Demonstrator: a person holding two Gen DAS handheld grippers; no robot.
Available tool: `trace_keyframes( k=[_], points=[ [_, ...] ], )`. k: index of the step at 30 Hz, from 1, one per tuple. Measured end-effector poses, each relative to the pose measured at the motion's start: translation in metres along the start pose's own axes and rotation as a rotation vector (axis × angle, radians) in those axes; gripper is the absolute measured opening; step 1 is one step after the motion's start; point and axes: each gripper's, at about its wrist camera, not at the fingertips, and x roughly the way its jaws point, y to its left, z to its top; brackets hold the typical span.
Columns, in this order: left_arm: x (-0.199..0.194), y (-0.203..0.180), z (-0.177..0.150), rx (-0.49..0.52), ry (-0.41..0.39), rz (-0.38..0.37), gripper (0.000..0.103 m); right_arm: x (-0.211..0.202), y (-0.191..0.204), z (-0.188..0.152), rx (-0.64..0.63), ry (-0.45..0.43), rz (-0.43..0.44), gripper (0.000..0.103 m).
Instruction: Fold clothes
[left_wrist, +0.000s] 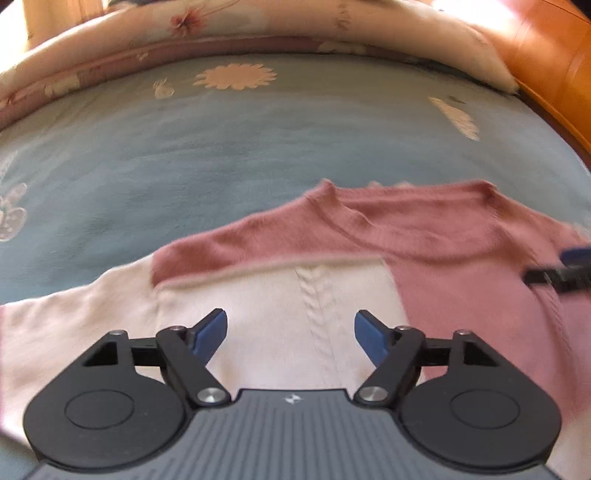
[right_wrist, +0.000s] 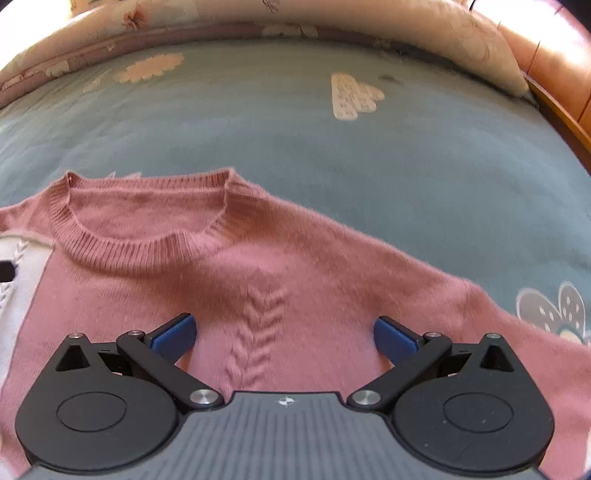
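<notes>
Right now both grippers hang over the sweater (right_wrist: 295, 258), w/ nothing between the fingers. The left gripper (left_wrist: 290, 332) has its blue pads spread wide, cream knit w/ a cable stitch showing in the gap. The right gripper (right_wrist: 284, 334) is spread just as wide over the pink half, a braided stitch running up between its fingertips. Neither pad looks to press the cloth.

The sweater lies face up and mostly flat, neckline (right_wrist: 147, 236) beyond the fingertips, a bit left of the right gripper, one pink sleeve trailing off past its right finger. Prob. laid out like this so sleeves and sides can be folded inward; judging by that, no fold is made yet.

Under it is a bed w/ a blue-grey bedspread (left_wrist: 258, 129) printed w/ pale flowers. Beyond the fingers, at the far edge, a floral quilt (left_wrist: 221, 26) is bunched up. An orange wood headboard (left_wrist: 554, 55) sits off to the far right, sun hitting it hard.
</notes>
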Motion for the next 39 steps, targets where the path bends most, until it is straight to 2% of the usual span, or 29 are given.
trace_keyframes(
  k=[3,7,9,13,16,21,23,28,33,36,39],
  points=[
    [-0.038,-0.008,-0.021,0.05,-0.014,-0.031,0.075,-0.018,-0.005,-0.006,0.067,0.007,-0.005,0.103],
    [-0.077,-0.013,-0.054,0.114,-0.023,-0.001,0.073,-0.053,-0.001,-0.032,0.069,0.003,0.036,0.103],
    [-0.091,-0.01,-0.066,0.113,-0.017,0.001,0.065,-0.068,0.007,-0.051,0.037,0.022,0.052,0.103],
    [-0.113,-0.012,-0.095,0.144,0.007,-0.066,0.063,-0.094,0.029,-0.084,-0.007,0.06,0.117,0.103],
    [-0.121,-0.017,-0.115,0.227,0.018,-0.109,0.063,-0.109,0.048,-0.108,-0.023,0.09,0.172,0.103],
    [-0.125,0.001,-0.129,0.168,0.044,-0.144,0.058,-0.118,0.079,-0.136,-0.045,0.165,0.208,0.103],
    [-0.128,0.011,-0.135,0.177,0.047,-0.145,0.053,-0.126,0.089,-0.148,-0.058,0.176,0.209,0.103],
    [-0.133,0.035,-0.148,0.195,0.074,-0.158,0.052,-0.135,0.109,-0.17,-0.117,0.227,0.255,0.103],
    [-0.132,0.064,-0.163,0.075,0.128,-0.139,0.052,-0.133,0.127,-0.194,-0.271,0.299,0.275,0.103],
    [-0.13,0.071,-0.172,-0.004,0.154,-0.183,0.052,-0.126,0.129,-0.206,-0.309,0.339,0.269,0.103],
    [-0.126,0.072,-0.179,-0.07,0.186,-0.239,0.052,-0.125,0.131,-0.213,-0.356,0.329,0.26,0.103]
  ],
)
